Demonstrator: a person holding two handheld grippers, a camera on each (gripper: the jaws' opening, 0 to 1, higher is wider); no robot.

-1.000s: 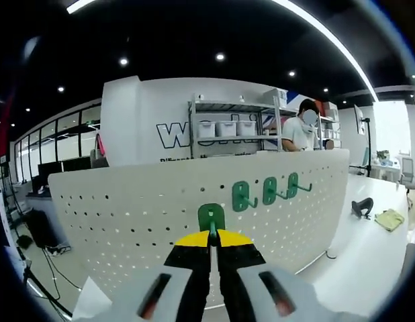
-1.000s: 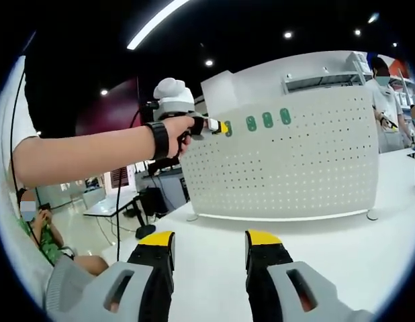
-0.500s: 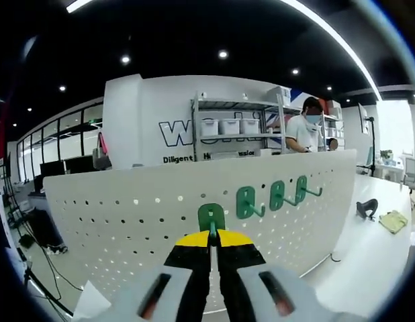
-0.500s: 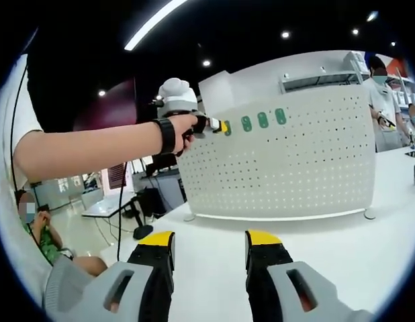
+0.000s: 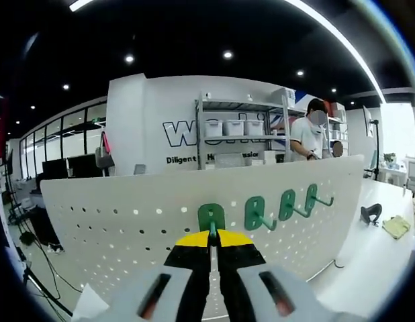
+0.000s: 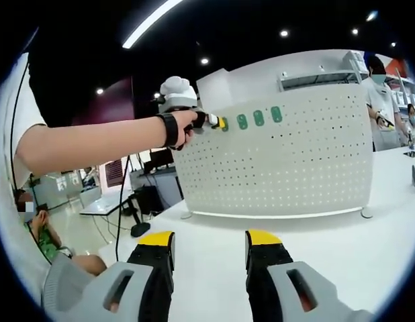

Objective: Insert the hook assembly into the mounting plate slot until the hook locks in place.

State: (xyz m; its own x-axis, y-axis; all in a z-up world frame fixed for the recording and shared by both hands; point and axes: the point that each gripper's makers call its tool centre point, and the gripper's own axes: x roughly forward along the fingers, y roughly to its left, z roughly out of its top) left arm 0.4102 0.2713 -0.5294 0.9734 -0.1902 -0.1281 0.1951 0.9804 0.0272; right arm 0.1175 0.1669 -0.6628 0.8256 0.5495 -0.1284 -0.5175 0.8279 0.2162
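A white perforated mounting plate (image 5: 127, 228) stands upright on the white table. My left gripper (image 5: 212, 239) is shut on a green hook (image 5: 211, 218), which is held against the plate near its upper edge. Three more green hooks (image 5: 285, 204) hang in a row to its right. In the right gripper view, the same plate (image 6: 288, 161) shows from further back, with the left gripper (image 6: 219, 123) at its top left beside the three green hooks (image 6: 258, 118). My right gripper (image 6: 209, 243) hangs open over the table (image 6: 369, 248), holding nothing.
A person's arm (image 6: 93, 144) reaches across from the left, holding the left gripper. Another person (image 5: 307, 134) stands by white shelving (image 5: 231, 127) behind the plate. A dark tool (image 5: 370, 212) and a yellow cloth (image 5: 397, 226) lie on the table to the right.
The left gripper view has drifted left along the plate, so the three mounted hooks sit further right. The right gripper holds its place, open.
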